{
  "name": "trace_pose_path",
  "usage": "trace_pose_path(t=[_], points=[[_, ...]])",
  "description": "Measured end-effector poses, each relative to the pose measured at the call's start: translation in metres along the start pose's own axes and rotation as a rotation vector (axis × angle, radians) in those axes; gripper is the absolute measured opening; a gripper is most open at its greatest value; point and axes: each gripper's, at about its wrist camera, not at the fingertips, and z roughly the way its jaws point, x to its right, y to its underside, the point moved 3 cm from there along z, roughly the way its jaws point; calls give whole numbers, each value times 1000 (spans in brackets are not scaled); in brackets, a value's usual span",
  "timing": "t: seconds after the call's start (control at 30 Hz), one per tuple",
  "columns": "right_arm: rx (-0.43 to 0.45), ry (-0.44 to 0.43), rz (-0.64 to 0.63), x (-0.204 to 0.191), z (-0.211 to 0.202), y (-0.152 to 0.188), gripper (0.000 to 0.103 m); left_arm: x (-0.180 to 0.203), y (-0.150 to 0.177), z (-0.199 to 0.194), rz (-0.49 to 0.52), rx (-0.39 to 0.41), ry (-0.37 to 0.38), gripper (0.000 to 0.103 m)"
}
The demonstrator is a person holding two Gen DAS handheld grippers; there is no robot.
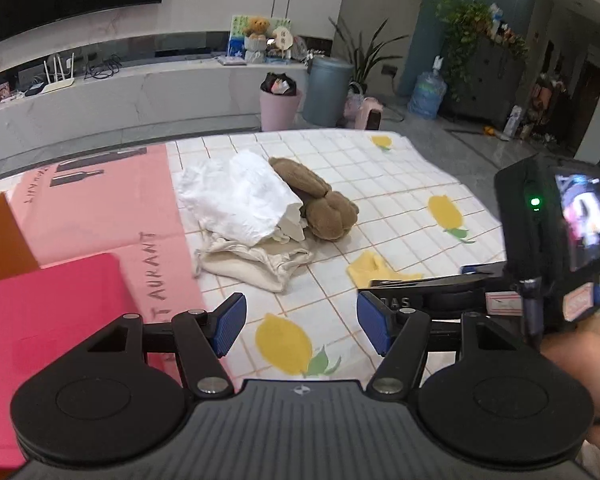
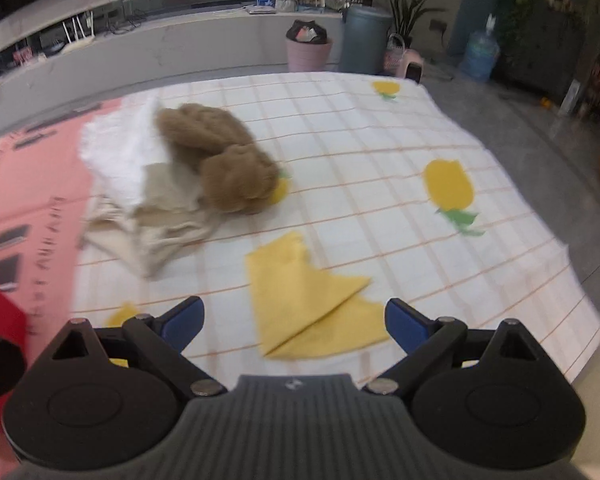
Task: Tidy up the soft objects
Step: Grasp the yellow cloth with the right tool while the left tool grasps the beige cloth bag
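A heap of soft things lies on the table (image 1: pixel 400 184), which is covered by a checked lemon-print cloth (image 2: pixel 380 152) and, left of the heap, a pink sheet (image 1: pixel 100 208). The heap serves as the landmark: a white cloth (image 1: pixel 240 196) on its left, a brown plush (image 1: pixel 320 204) leaning on its right side, and a beige bag (image 1: pixel 256 264) spilling out at its near edge under both. A folded yellow cloth (image 2: pixel 300 304) lies apart from the heap, nearer the camera and to its right. The left gripper (image 1: pixel 302 324) hovers above the table on the near side of the heap, a little right of the bag, its blue pads (image 1: pixel 230 322) spread apart with nothing between them but a printed lemon on the cloth below; the heap sits ahead of it, well clear of the fingers. The right gripper (image 2: pixel 294 326) is likewise released, jaws wide, and the yellow cloth lies directly ahead between the lines of its fingers, its near edge just past the tips; whether the tips touch it is not clear. From there the heap is farther off and to the left. A red box (image 1: pixel 48 320) stands near-left of the heap, beside the left gripper.
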Motion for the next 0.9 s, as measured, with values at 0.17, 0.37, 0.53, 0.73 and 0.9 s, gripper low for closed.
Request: trace_pose_path(t=[0.17,0.37,0.53,0.73,0.9], points=[[-80,18,38,14,34,-5,95,3,1,42,-33,-81,-49,75],[-131,22,26,12,63,-11,95,4,-9,77,-58,-100,-107,74],[-155,-21,105,24,69,-9,96,-3,-3,85,-122,-42,-78,71],[-181,-34,131,23,69,-9,95,-17,9,96,-188,-27,-88,71],[-175,-58,98,17,62,-5,89,-27,18,97,-204,19,-79,71]])
